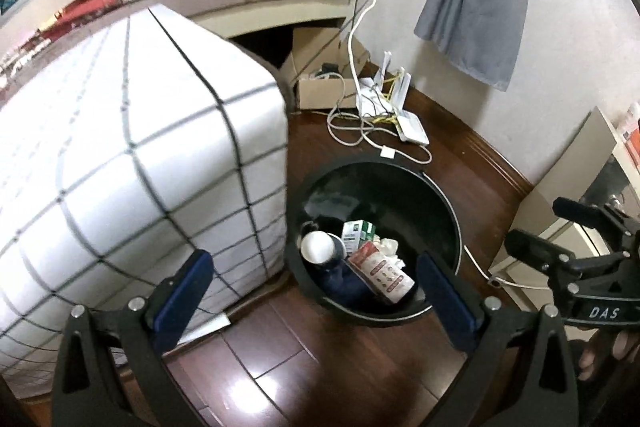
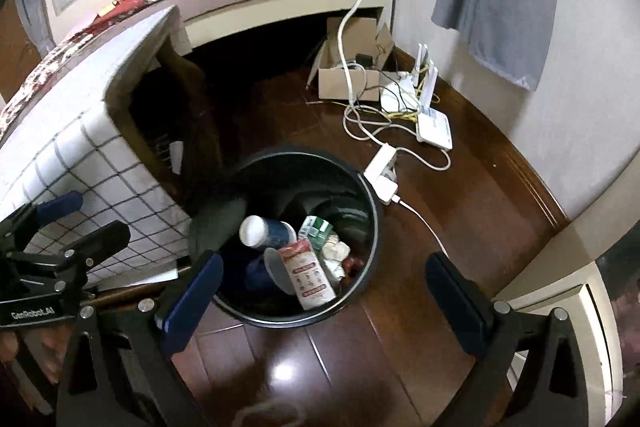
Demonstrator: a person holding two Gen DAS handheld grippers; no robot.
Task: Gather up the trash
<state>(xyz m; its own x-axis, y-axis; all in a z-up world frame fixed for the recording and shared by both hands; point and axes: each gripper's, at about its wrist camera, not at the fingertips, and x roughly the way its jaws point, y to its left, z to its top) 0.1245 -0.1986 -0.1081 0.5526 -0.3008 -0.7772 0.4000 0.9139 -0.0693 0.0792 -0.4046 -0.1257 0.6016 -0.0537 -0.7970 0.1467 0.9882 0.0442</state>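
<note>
While both hand-held grippers hang over the floor, the bin (image 1: 376, 239) sits straight ahead of and below them, so it all comes down to that one spot. Left hand-held gripper (image 1: 316, 291) is spread wide with nothing between its blue pads, and the right hand-held gripper (image 2: 324, 295) is the same, released and empty. Inside the bin there's a white-capped cup (image 2: 266, 233), a green carton (image 2: 316, 227), a red-and-white packet (image 2: 310, 279) and some crumpled tissue (image 2: 334, 255), all piled toward the near side. The packet's long axis runs roughly away from the right one, tilted a bit to the left.

From the left view the bin is slightly right of centre; from the right view it's slightly left. So it's pretty much between the two, and neither looks clearly closer to me. I can't spot any loose trash on the floor near the cables (image 2: 372, 123) or the cardboard box (image 2: 348, 75), so my guess is the collecting is mostly done.
</note>
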